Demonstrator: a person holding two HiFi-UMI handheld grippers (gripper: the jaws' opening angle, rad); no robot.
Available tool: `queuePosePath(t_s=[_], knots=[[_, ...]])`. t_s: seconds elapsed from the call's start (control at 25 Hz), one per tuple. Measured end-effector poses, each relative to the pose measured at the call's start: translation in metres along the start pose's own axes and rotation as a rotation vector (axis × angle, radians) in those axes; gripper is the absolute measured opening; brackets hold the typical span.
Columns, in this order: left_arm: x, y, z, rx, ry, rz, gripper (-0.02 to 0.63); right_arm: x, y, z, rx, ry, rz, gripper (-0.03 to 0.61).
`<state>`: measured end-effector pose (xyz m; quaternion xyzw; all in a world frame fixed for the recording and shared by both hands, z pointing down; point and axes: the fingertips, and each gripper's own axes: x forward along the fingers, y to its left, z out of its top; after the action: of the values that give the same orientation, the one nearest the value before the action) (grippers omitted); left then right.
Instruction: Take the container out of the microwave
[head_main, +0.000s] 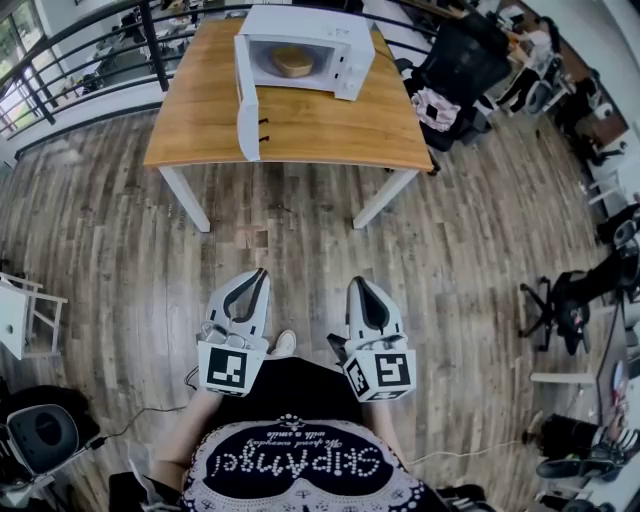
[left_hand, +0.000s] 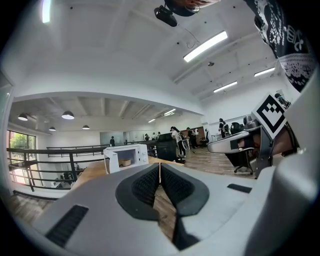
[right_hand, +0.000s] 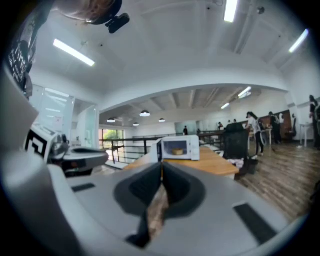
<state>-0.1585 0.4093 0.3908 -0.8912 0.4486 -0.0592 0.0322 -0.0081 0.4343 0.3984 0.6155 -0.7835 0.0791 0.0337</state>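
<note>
the white microwave (head_main: 318, 45) stands at the far end of the wooden counter (head_main: 300, 125), its door (head_main: 246, 100) swung wide open towards the near left. the container (head_main: 293, 61), a round tan one, sits inside the microwave's cavity on the floor of the oven, touched by nothing. the person stands on the plank floor (head_main: 300, 250) well apart from the counter, with both tongs held out in front of the body and pointing towards it. the left tongs (head_main: 260, 273) are closed, the dark ribbed pads meeting at the tips with nothing between them, and its own view looks past the pads to the microwave and the container far off. the right tongs (head_main: 357, 283) are likewise closed pad to pad and empty, with the microwave straight ahead beyond the tips. each carries a cube with black-and-white square markers (head_main: 228, 368) at its near end. white lettering runs across the person's black shirt (head_main: 300, 465), seen upside down from the head view and not surely readable; no brand name can be made out on the microwave. a black office chair (head_main: 462, 65) stands just right of the counter, and a dark railing (head_main: 70, 55) runs along the far left.
</note>
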Motion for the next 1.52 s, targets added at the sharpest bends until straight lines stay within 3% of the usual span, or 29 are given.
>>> queuePosePath(t_s=[0.52,0.84,1.52], knots=[[-0.016,-0.009,-0.006,0.011,0.026,-0.009,0.034,-0.038,-0.022,-0.011,0.059,-0.007,-0.064,0.034],[0.003,-0.013,-0.005,-0.008,0.022,-0.037,0.033,-0.031,-0.035,-0.016,0.069,0.012,-0.083,0.035],[0.111,0.019,0.002,-0.047,0.038,-0.078,0.034,0.037,-0.098,-0.008,0.089,0.048,-0.15,0.035]])
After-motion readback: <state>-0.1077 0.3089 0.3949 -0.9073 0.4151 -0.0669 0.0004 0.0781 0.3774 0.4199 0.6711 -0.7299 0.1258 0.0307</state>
